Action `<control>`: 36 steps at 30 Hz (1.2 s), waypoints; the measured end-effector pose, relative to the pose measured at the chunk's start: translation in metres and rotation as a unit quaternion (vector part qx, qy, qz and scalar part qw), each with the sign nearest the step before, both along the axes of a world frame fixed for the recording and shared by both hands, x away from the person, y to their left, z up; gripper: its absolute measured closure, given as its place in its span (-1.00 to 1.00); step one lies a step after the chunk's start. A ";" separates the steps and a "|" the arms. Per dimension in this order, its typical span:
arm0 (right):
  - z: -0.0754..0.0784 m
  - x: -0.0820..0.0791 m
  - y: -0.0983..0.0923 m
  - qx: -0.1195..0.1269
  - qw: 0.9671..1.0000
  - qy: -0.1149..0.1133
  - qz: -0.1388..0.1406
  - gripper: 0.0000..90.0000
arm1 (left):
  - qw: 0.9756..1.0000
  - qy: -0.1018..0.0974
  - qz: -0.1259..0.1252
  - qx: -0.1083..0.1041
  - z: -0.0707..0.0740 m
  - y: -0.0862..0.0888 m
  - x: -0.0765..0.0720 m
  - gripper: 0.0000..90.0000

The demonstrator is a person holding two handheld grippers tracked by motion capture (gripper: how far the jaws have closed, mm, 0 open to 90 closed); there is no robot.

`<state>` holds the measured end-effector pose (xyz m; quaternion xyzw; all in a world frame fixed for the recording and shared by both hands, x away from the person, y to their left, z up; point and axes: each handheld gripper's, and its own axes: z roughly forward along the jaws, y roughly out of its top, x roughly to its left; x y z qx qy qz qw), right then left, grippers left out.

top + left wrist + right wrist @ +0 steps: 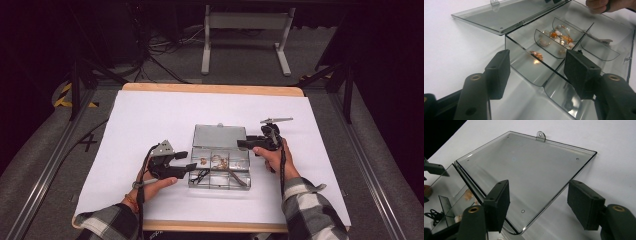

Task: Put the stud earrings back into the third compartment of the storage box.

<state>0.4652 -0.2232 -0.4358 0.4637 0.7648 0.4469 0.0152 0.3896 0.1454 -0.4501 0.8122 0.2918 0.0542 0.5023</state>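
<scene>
A clear plastic compartment box point(219, 186) lies open on the white sheet, its lid point(219, 136) folded flat at the far side. Beads point(560, 35) and small gold pieces point(536, 55) sit in its compartments. My left gripper point(187, 161) is at the box's left edge. In the left gripper view it point(537, 66) stands open, with the box's near wall point(524, 72) between the jaws and the pads clear of it. My right gripper point(240, 144) hovers at the lid's right side. It point(539, 202) is open above the lid's point(529, 165) near corner and grips nothing.
The white sheet point(150, 115) covers a wooden table point(210, 89) with free room all round the box. A small latch tab point(540, 136) sticks out of the lid's far edge. A metal clip point(599, 40) and a black cord piece point(432, 216) lie in compartments.
</scene>
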 end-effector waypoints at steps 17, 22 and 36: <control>-0.004 0.003 0.000 0.021 1.000 0.019 -0.014 -0.25 | 1.000 0.010 -0.001 -0.009 0.001 -0.002 0.006 0.22; -0.004 0.002 -0.002 0.026 0.999 0.023 -0.020 -0.17 | 1.000 0.010 -0.001 -0.010 0.001 -0.002 0.006 0.23; -0.006 0.003 0.001 0.055 0.997 0.044 -0.017 -0.08 | 1.000 0.009 -0.001 -0.009 0.001 -0.002 0.006 0.23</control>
